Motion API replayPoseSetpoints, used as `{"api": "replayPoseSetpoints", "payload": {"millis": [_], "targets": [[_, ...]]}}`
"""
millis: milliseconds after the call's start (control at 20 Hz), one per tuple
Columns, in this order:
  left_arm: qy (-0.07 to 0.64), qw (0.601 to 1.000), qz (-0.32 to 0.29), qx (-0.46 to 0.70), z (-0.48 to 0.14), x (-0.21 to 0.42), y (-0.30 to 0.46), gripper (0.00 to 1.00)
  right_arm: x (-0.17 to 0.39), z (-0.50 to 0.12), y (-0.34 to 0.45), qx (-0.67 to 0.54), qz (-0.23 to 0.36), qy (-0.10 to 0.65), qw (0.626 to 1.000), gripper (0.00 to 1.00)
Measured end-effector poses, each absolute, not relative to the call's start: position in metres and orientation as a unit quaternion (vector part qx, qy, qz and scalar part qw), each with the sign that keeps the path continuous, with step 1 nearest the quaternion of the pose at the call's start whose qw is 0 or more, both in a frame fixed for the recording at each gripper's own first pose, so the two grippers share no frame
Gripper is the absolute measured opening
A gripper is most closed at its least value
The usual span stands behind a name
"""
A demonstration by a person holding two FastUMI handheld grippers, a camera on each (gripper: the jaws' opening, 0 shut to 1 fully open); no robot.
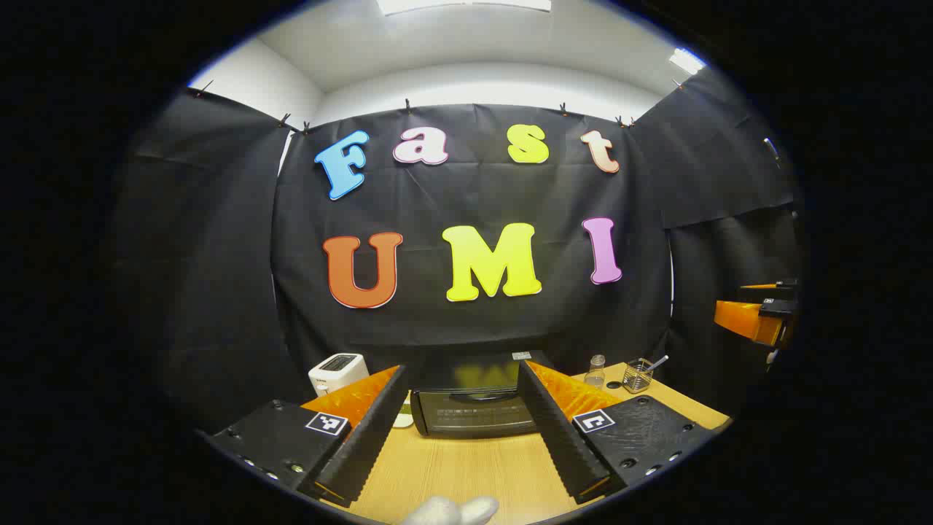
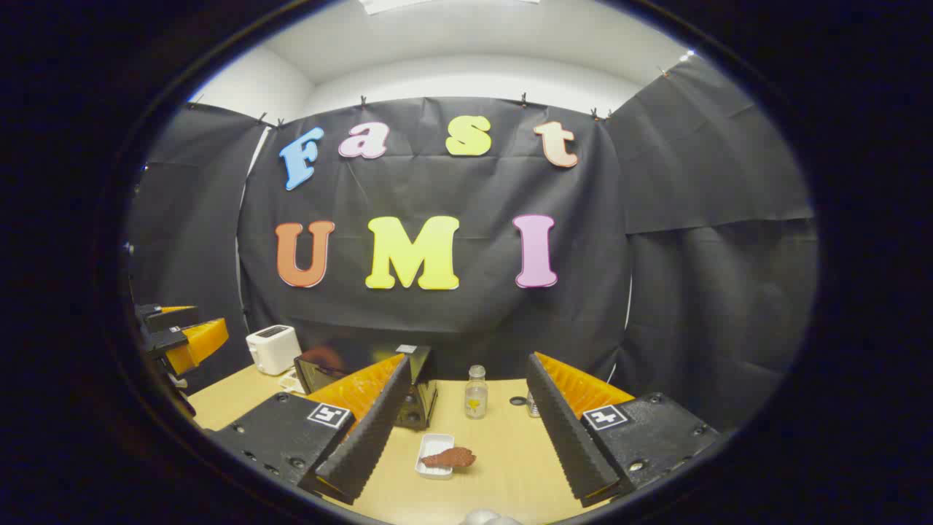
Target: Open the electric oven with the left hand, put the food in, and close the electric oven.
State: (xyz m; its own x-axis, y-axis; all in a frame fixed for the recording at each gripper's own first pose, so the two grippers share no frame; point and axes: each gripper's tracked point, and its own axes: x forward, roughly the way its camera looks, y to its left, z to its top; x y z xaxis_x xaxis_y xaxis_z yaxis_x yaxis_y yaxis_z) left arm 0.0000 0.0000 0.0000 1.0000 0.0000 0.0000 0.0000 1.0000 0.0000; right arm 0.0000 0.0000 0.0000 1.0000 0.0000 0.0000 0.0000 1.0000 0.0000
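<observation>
Electric oven point(image 1: 474, 401) sits closed on wooden table point(image 1: 466, 467); both grippers gape wide, empty.

Ahead of me the electric oven point(image 1: 472, 408) sits on the wooden table, a low black box with a dark glass door, shut and upright; in my right gripper view the food point(image 2: 449, 458), a flat reddish-brown piece, lies on a small white tray point(image 2: 430, 446) just beside the oven's corner.
</observation>
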Motion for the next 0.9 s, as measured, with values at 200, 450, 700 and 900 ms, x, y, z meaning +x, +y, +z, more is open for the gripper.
{"api": "replayPoseSetpoints", "payload": {"millis": [200,450,700,900], "targets": [[0.002,1.0,-0.006,-0.006,-0.004,0.005,-0.002,0.96,0.004,-0.004,0.0,-0.002,0.001,0.003,1.0,1.0],[0.001,1.0,-0.009,-0.003,-0.007,0.014,-0.007,0.96,0.006,-0.007,-0.005,-0.006,-0.002,0.006,1.0,1.0],[0.001,1.0,-0.023,0.0,-0.018,0.039,-0.022,0.96,0.005,-0.012,-0.015,-0.011,-0.012,0.017,1.0,1.0],[-0.011,0.998,-0.051,-0.022,-0.024,0.07,-0.046,0.96,-0.002,-0.014,-0.027,-0.017,-0.026,0.025,0.999,1.0]]}}
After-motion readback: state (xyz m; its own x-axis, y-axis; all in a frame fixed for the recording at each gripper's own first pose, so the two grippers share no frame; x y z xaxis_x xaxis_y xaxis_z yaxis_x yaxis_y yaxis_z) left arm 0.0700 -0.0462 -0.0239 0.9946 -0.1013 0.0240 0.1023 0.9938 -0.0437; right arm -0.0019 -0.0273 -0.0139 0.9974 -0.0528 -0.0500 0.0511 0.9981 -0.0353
